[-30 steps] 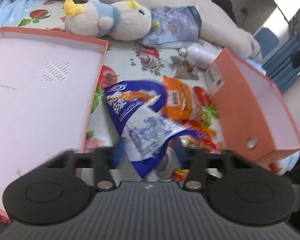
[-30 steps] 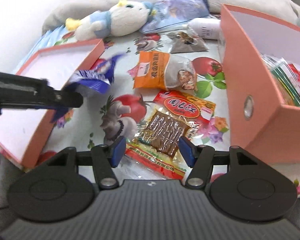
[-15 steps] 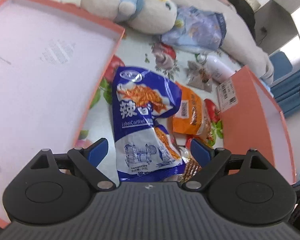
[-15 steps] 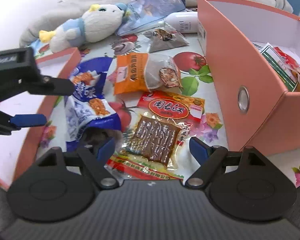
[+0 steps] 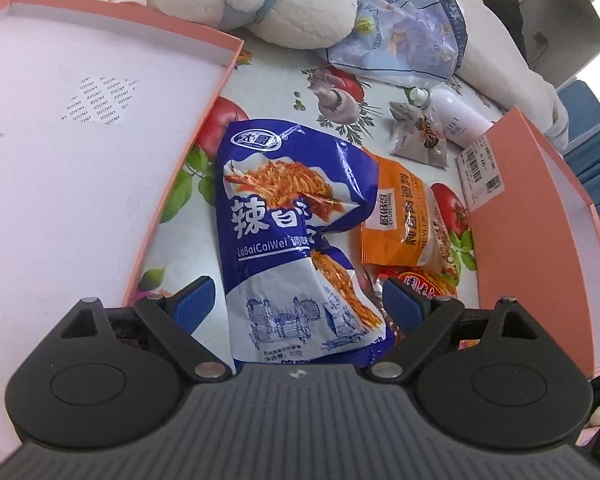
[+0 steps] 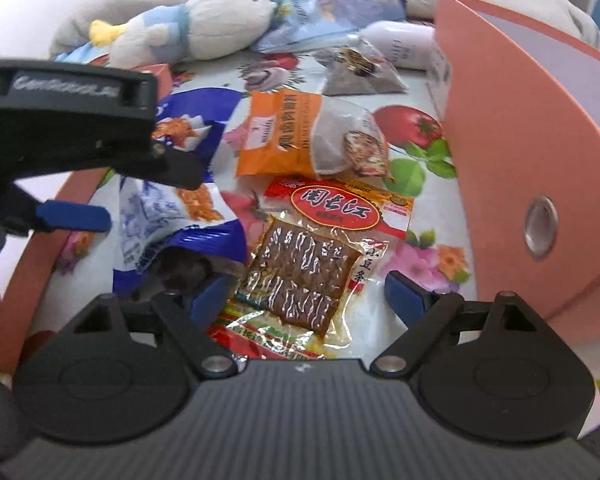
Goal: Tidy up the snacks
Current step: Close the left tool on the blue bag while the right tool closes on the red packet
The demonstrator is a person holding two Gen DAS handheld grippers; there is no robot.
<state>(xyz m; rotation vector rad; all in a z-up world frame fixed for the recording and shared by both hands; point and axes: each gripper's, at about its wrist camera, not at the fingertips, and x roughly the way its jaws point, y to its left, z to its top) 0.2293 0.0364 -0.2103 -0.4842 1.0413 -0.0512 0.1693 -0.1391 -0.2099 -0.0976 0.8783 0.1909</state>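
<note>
Your left gripper (image 5: 296,304) has just let go of the blue packet (image 5: 292,236). A second ago its jaws were pinched on the packet in the air; now they stand wide apart, holding nothing, and the packet lies flat on the tomato-print cloth (image 5: 268,92) between them. It rests just beside the lid (image 5: 80,152) and overlaps the orange packet (image 5: 396,216), so it has not reached the box (image 5: 540,216) on your right. By my judgement this snack is back in the loose pile and not yet sorted.

Your right gripper (image 6: 306,294) is also wide open and empty. It hovers over the tofu packet (image 6: 304,272), with one finger on each side of it. That packet looks like your likeliest next pick.

Counted across both views:
- Two grippers, both open.
- One orange-pink box, with a metal eyelet on its front wall. The earlier right view showed some packets already inside; here its inside is out of sight.
- One matching lid, lying upturned and bare.
- Four loose snacks close by: blue, orange, tofu and a red packet (image 6: 260,334) under the tofu.
- One small grey sachet (image 6: 360,72) farther back.
- One plush duck (image 6: 196,28), one bottle (image 5: 456,120) and one pale blue bag (image 5: 404,48).
</note>
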